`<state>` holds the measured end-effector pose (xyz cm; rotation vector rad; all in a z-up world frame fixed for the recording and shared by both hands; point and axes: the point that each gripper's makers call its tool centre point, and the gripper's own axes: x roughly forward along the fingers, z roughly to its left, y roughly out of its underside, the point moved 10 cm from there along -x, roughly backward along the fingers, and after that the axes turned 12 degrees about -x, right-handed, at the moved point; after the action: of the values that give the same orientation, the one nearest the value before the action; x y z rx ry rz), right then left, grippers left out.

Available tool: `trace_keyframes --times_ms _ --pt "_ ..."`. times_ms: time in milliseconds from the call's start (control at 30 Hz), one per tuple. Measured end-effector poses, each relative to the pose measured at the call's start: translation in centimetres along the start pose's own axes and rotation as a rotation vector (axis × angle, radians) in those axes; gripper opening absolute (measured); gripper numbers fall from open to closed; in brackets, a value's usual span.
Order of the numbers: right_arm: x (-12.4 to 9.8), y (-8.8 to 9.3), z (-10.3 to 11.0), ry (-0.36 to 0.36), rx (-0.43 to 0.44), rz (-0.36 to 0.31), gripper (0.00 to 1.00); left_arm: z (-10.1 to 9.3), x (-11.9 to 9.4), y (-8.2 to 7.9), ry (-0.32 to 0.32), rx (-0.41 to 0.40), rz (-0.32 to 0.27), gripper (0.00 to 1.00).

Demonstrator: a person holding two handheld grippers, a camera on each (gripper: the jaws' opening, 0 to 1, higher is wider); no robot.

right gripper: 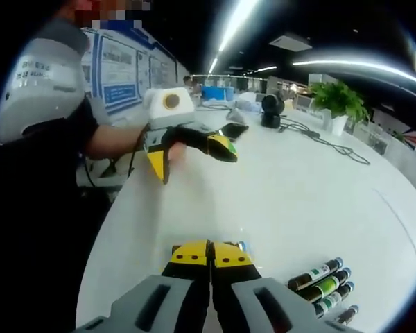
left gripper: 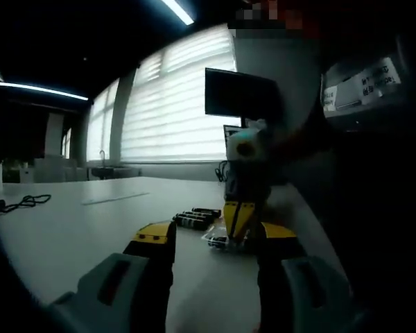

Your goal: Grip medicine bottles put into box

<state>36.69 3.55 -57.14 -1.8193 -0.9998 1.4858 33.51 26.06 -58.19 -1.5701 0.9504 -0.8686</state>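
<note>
A: On the white table (right gripper: pixel 298 194), left yellow-tipped gripper (left gripper: pixel 215 239) spread wide, holding nothing?
B: Yes. Right yellow-tipped gripper (right gripper: pixel 209 251) pressed together; dark green-labelled medicine bottles (right gripper: pixel 322 281) lie just beside. Blinds (left gripper: pixel 173 104) behind.

Smooth white table top (right gripper: pixel 298 187) with a soft sheen, dark glossy medicine bottles (right gripper: pixel 320 280) with green paper-like labels, matt grey and yellow plastic left gripper (left gripper: pixel 211 243), slatted fabric-like window blinds (left gripper: pixel 173 104)

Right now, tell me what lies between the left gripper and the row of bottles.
Nothing: in the left gripper view, bare white table runs from the left gripper to the bottles.
</note>
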Motion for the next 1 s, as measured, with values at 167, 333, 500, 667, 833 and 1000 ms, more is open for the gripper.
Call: trace_keyframes --times_ms 167,333,500,667,833,1000 --pt "-0.1 -0.5 0.0 -0.020 -0.027 0.020 0.07 0.0 0.0 0.0 0.001 -0.002 0.000 0.39" --pt "-1.2 -0.8 -0.8 -0.032 -0.044 0.029 0.16 0.2 -0.1 -0.1 -0.008 -0.006 -0.008 0.39" --pt "-3.0 -1.2 -2.4 -0.010 -0.034 0.029 0.25 0.3 -0.2 -0.1 -0.013 -0.011 -0.015 0.38" --pt "-4.8 -0.9 -4.2 0.004 -0.048 0.055 0.34 0.3 -0.2 -0.1 -0.021 -0.009 -0.018 0.38" --pt "-6.8 0.8 -6.9 0.035 -0.038 0.116 0.34 0.3 -0.1 -0.1 -0.020 -0.009 -0.018 0.38" --pt "-8.2 3.8 -9.0 0.031 -0.005 0.208 0.42 0.2 -0.1 -0.1 -0.019 -0.009 -0.018 0.38"
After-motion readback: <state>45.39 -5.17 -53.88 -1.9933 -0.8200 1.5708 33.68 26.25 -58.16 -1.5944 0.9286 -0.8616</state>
